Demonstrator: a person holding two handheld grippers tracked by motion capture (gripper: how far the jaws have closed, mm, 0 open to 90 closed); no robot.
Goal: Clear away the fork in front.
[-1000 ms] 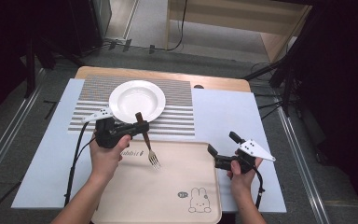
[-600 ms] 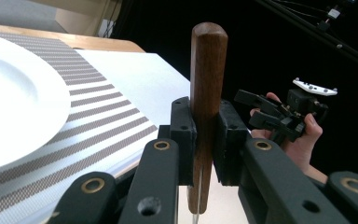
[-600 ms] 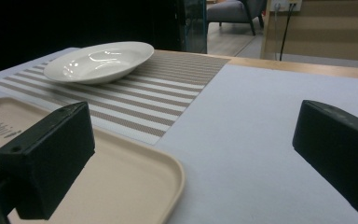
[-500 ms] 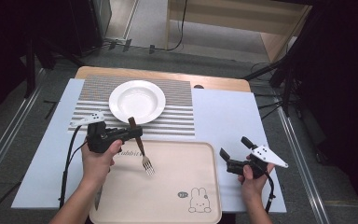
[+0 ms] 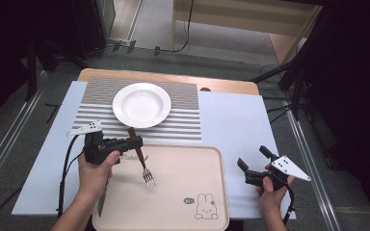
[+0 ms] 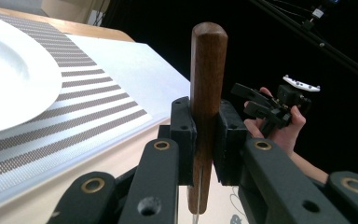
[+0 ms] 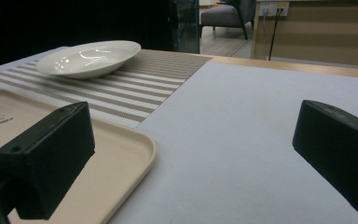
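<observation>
The fork (image 5: 143,162) hangs with its tines low over the beige tray (image 5: 183,168), near the tray's far left corner, its brown wooden handle (image 6: 206,98) tilted up toward the white plate (image 5: 141,105). The left tool (image 5: 134,143) has its jaws clamped tight on that handle, which stands upright between the pads in the left gripper view. The plate sits beyond the tray on a striped placemat (image 5: 183,110), well apart from the fork. A knife (image 5: 101,202) lies along the tray's left edge, under the left hand. The right tool (image 5: 253,162) is off the tray's right side, above the pale worktop (image 5: 231,120), its jaws spread wide with nothing between them.
</observation>
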